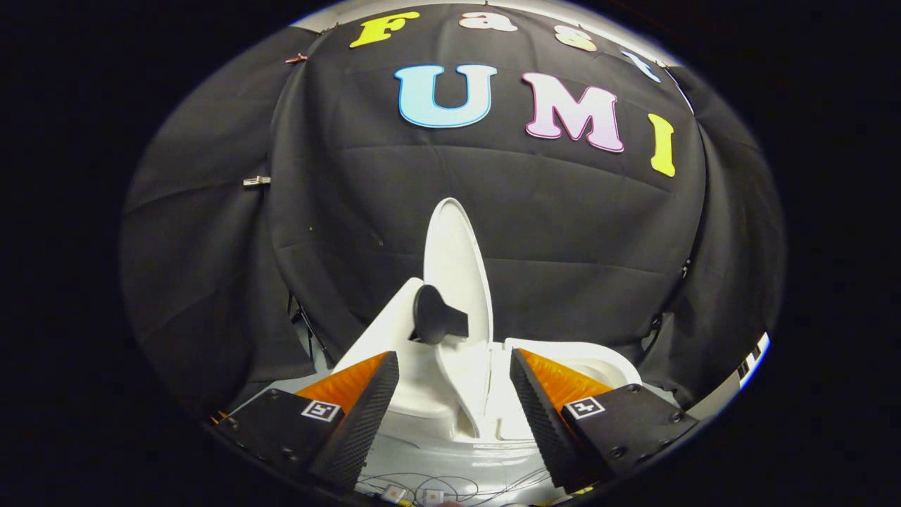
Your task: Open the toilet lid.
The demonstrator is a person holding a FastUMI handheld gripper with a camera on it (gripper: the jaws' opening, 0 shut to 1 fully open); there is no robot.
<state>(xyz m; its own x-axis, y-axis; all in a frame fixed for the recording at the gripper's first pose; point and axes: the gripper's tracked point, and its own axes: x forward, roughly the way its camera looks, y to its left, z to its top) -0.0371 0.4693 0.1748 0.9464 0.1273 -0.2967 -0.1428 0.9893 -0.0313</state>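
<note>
Lid [454, 260] stands upright over the toilet [563, 352], a black knob [436, 315] on its left face; gripper [454, 384] wide open just before the toilet, holding nothing

Toilet lid [454, 264] stands upright beyond the gripper's [454, 384] spread, empty fingers [369, 405].

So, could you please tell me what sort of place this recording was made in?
Most likely a staged recording booth, not a real bathroom: black cloth drapes the walls, and a white toilet stands alone with its lid raised upright. The gripper, jaws open, hangs before it.
</note>
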